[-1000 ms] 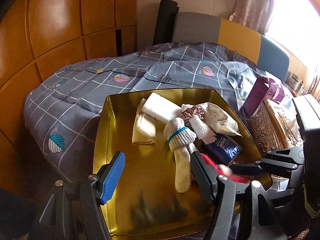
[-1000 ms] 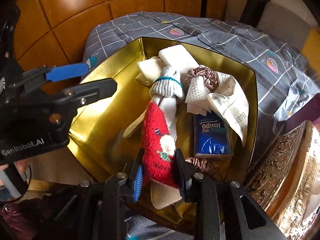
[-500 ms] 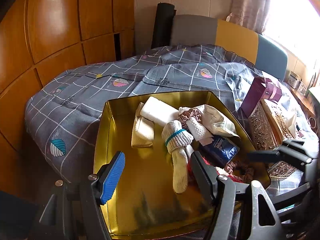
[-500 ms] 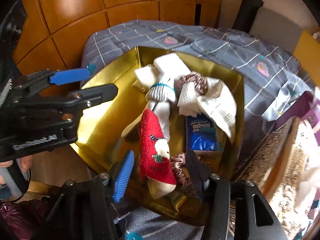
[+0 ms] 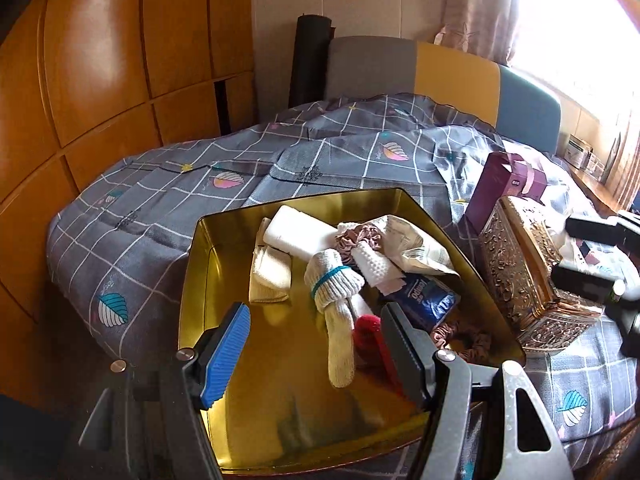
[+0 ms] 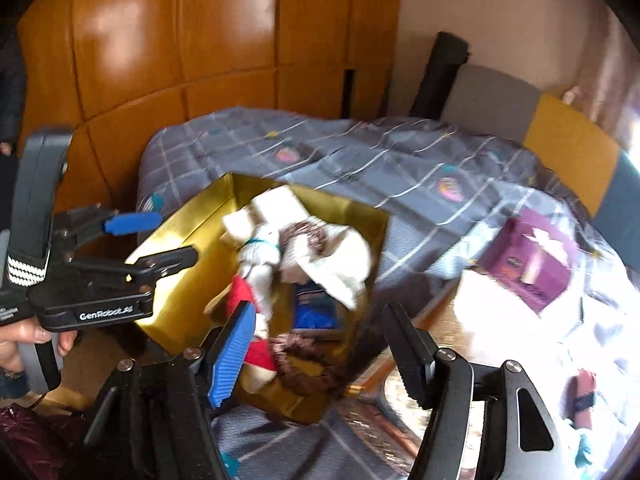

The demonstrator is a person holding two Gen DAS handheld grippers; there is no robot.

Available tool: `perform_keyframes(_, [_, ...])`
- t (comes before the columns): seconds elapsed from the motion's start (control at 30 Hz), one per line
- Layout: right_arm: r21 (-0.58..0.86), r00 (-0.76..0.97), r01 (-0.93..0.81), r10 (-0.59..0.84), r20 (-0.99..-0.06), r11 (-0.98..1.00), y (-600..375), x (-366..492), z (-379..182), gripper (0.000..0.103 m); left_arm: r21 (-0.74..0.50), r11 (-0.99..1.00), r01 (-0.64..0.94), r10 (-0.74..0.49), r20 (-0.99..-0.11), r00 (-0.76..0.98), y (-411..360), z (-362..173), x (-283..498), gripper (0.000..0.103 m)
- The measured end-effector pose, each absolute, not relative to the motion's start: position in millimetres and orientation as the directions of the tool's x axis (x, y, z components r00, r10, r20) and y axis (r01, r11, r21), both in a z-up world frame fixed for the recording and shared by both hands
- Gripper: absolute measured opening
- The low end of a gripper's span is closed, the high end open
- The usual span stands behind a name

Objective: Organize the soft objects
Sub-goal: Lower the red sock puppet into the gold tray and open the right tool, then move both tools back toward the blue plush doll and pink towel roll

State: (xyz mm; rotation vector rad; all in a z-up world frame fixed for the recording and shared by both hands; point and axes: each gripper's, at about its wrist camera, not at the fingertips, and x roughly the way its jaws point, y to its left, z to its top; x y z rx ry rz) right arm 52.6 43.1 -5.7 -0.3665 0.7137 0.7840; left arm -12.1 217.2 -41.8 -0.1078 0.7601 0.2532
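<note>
A gold tin (image 5: 192,280) lies on the bed and holds soft items. Among them are a white knitted sock with a teal band (image 5: 334,284), a red sock (image 5: 366,336), a brown scrunchie (image 5: 460,338), a blue tissue pack (image 5: 424,300) and folded white cloths (image 5: 296,232). My left gripper (image 5: 316,356) hangs open over the tin's near side, gripping nothing. My right gripper (image 6: 320,356) is above the tin's near right corner; its jaws are still opening and nothing is pressed between them. The red sock (image 6: 242,294) lies loose in the tin (image 6: 188,248) beneath it.
An ornate gold box (image 5: 528,272) and a purple box (image 5: 508,184) stand right of the tin on the grey checked quilt (image 5: 160,208). Wooden wall panels (image 5: 100,80) run along the left. A hand (image 6: 24,340) holds the left gripper (image 6: 160,240).
My right gripper opened, letting the red sock drop into the tin, then rose and drew back to the right. The left gripper stayed put and open.
</note>
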Motion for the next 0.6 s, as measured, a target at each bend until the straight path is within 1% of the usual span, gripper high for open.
perform_keyframes(0.17, [-0.024, 0.564, -0.660, 0.474, -0.676, 0.751, 1.8, 71.5, 7.6, 0.073, 0.007, 0.969, -0.247, 0.184, -0.685, 0.704, 210.3, -36.9, -11.4, 0.069])
perform_keyframes(0.27, [-0.003, 0.607, -0.589, 0.441, -0.661, 0.808, -28.5, 85.1, 12.6, 0.076, 0.018, 0.974, -0.227, 0.178, -0.680, 0.711, 204.1, -33.2, -10.1, 0.069])
perform_keyframes(0.3, [0.000, 0.624, -0.563, 0.425, -0.656, 0.827, -38.3, 88.0, 14.4, 0.077, 0.023, 0.975, -0.219, 0.176, -0.677, 0.714, 201.5, -31.9, -9.8, 0.069])
perform_keyframes(0.53, [0.001, 0.715, -0.361, 0.278, -0.642, 0.933, -112.5, 115.8, 17.7, 0.078, 0.046, 0.983, -0.176, 0.162, -0.666, 0.728, 183.3, -23.9, -8.0, 0.069])
perform_keyframes(0.6, [-0.001, 0.732, -0.298, 0.228, -0.642, 0.955, -134.6, 123.2, 15.1, 0.082, 0.051, 0.985, -0.165, 0.157, -0.665, 0.731, 178.6, -21.6, -7.5, 0.069])
